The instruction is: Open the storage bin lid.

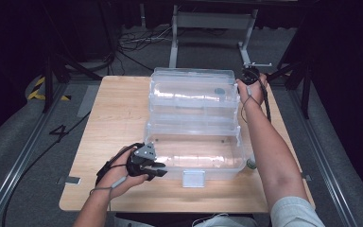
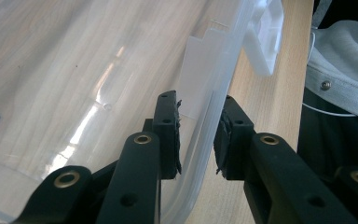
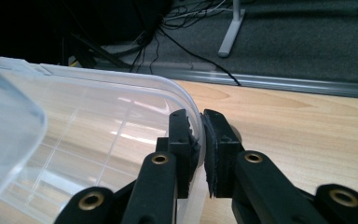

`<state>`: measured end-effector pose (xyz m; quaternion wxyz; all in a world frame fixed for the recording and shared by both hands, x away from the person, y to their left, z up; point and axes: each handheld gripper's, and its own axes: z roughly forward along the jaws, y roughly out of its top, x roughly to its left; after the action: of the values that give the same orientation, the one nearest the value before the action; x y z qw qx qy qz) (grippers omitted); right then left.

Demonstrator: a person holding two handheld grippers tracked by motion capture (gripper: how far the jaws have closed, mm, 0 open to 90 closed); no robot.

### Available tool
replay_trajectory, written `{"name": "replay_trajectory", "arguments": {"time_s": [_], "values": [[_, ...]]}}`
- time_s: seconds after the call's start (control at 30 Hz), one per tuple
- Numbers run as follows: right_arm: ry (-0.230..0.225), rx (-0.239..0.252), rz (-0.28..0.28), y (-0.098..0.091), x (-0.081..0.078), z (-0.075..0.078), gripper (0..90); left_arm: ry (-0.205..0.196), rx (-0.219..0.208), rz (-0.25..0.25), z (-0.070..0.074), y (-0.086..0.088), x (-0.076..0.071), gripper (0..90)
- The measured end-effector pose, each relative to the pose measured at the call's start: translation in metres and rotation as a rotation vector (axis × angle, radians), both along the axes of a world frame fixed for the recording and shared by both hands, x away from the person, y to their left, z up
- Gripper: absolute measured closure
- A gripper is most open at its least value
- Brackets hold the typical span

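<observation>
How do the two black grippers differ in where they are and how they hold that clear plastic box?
The left gripper sits at the near left corner of the clear box; the right gripper reaches the far right edge of the open lid. The left's fingers straddle the wall with a gap; the right's fingers pinch the lid's rim. Both are black and hand-held.

A light wooden table [image 1: 118, 118] stands on grey carpet [image 1: 23, 137] strewn with cables [image 1: 137, 42].
</observation>
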<state>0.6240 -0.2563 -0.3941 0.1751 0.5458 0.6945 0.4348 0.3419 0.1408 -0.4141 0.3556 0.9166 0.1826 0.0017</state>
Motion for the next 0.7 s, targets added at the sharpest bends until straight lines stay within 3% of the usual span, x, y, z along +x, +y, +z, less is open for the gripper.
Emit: {"name": "replay_trajectory", "arguments": {"time_s": [0.57,0.7], "values": [[-0.008,-0.001,0.024,-0.0012,0.0008,-0.0013,81.4,0.007,-0.001,0.001,0.0001,-0.0001,0.0002,73.1],[-0.01,0.025,0.021,-0.0041,0.0009,-0.0018,72.9,0.006,-0.002,0.0,0.0,0.0001,0.0003,73.1]]}}
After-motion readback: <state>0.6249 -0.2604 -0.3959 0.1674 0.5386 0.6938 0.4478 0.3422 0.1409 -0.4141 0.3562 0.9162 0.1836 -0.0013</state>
